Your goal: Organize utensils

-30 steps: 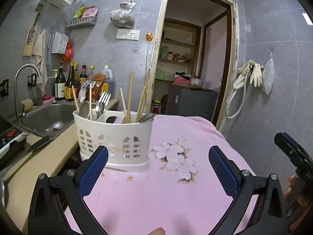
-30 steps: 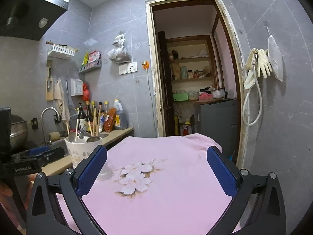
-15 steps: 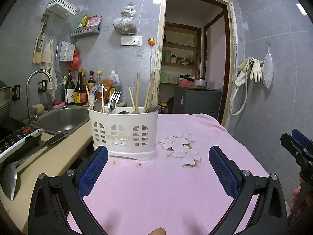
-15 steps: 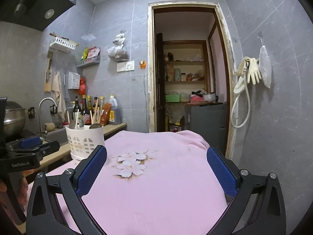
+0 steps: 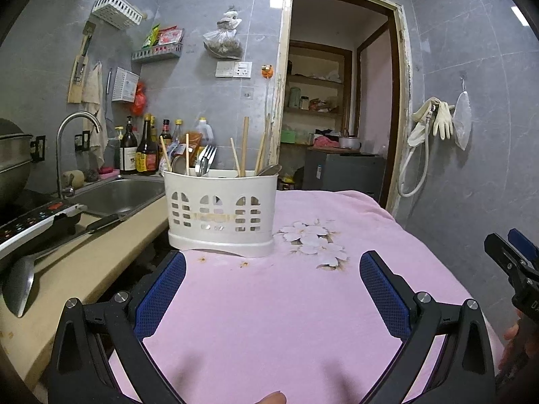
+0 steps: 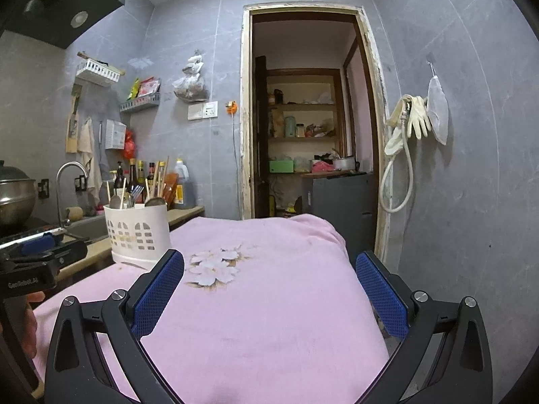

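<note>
A white plastic utensil caddy [image 5: 220, 213] stands on the pink flowered cloth [image 5: 286, 303] near its left edge; it also shows in the right wrist view [image 6: 137, 234]. It holds wooden chopsticks [image 5: 244, 146], forks [image 5: 206, 160] and spoons [image 5: 271, 170]. My left gripper [image 5: 273, 289] is open and empty, low over the cloth, short of the caddy. My right gripper [image 6: 269, 291] is open and empty over the cloth, to the right of the caddy and further back. Each gripper shows at the edge of the other's view.
A counter [image 5: 101, 252] with a steel sink [image 5: 118, 195], tap, sauce bottles [image 5: 141, 151], an induction cooker [image 5: 33, 222], a knife [image 5: 101, 224] and a ladle [image 5: 20, 286] lies left. An open doorway [image 5: 337, 118] is behind; gloves and hose [image 5: 427, 134] hang right.
Both grippers have pulled back and levelled out; the caddy now sits further away and more upright in both views. Both stay open and empty.
</note>
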